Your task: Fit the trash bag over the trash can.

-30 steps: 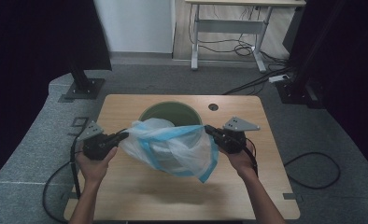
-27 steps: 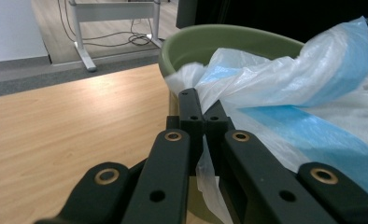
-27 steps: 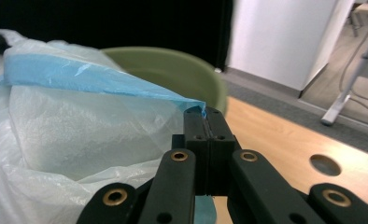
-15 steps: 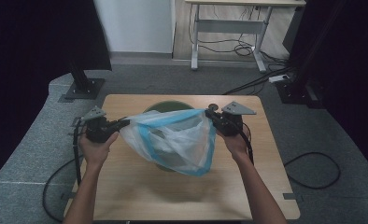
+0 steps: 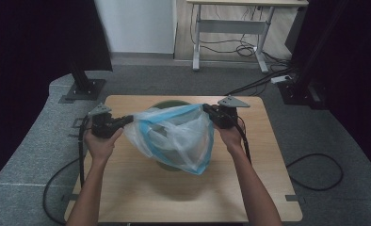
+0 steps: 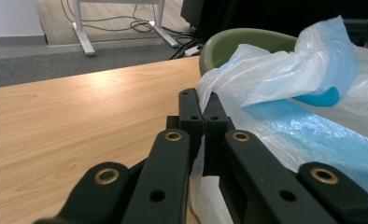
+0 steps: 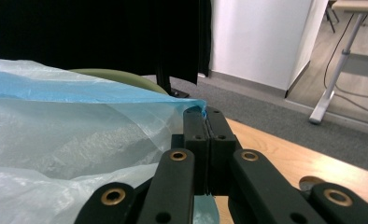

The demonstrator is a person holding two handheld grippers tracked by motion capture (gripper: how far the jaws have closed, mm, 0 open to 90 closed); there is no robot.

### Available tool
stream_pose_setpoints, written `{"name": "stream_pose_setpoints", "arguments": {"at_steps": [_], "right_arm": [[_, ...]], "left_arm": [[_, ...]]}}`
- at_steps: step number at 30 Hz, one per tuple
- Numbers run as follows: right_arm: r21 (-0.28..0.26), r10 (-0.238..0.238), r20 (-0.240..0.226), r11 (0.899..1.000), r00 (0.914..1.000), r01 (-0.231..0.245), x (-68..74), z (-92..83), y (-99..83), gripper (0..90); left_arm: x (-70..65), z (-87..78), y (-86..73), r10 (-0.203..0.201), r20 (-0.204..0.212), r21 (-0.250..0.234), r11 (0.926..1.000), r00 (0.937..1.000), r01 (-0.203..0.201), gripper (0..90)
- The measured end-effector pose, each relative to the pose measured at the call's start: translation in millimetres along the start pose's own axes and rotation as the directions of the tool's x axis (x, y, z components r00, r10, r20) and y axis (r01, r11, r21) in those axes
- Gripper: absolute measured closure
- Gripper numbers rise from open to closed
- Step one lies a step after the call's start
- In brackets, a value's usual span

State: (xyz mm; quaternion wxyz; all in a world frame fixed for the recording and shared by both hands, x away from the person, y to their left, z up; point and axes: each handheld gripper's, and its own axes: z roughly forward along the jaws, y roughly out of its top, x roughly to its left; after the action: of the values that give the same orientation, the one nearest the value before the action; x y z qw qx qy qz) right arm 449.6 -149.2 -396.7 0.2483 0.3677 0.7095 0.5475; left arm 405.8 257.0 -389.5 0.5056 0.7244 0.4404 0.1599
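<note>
Two grippers, both clamped on the plastic bag (image 5: 176, 139): my left gripper (image 5: 122, 121) pinches its left rim corner, my right gripper (image 5: 208, 111) pinches the right one, jaws pressed together on film in both gripper views. Bag hangs stretched between them above the table (image 5: 127, 197), its mouth over the green bin (image 6: 247, 39), its tip sagging toward me. Bin sits upright on the table, mostly hidden behind the film.

Handling call: bag is thin, light, limp, slippery; it will slide out of a loose pinch and tear if yanked against the bin rim. Best hold is the blue-edged hem, where the film is doubled. Keep tension even on both sides so the mouth stays open while going over the rim.
</note>
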Motion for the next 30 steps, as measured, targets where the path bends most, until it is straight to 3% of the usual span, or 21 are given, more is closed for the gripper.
{"name": "stream_pose_setpoints", "arguments": {"at_steps": [7, 15, 20, 25, 30], "right_arm": [[0.020, 0.062, 0.012, 0.998, 0.9980, -0.063, -7.5, 9.6, -9.9, 87.8], [0.059, 0.153, 0.000, 0.987, 0.9883, -0.153, -20.8, 21.4, -29.9, 88.0], [0.078, 0.157, -0.010, 0.985, 0.9875, -0.156, -18.6, 26.7, -33.3, 88.0], [0.095, 0.158, -0.028, 0.983, 0.9870, -0.155, -15.9, 31.7, -36.5, 88.1], [0.110, 0.183, -0.046, 0.978, 0.9821, -0.177, -16.1, 36.8, -40.1, 88.2]], "left_arm": [[4.8, 18.5, -3.3, -0.014, -0.012, 0.034, 0.9993, 0.9998, 0.015, 90.0], [7.9, 33.4, -8.9, -0.033, -0.005, 0.055, 0.9979, 0.9994, 0.033, 89.9], [7.4, 40.5, -12.0, -0.042, 0.004, 0.074, 0.9964, 0.9991, 0.041, 90.0], [10.3, 47.6, -14.6, -0.076, 0.017, 0.097, 0.9925, 0.9969, 0.074, 89.9], [9.8, 55.0, -17.1, -0.082, 0.027, 0.112, 0.9906, 0.9963, 0.078, 90.0]]}}
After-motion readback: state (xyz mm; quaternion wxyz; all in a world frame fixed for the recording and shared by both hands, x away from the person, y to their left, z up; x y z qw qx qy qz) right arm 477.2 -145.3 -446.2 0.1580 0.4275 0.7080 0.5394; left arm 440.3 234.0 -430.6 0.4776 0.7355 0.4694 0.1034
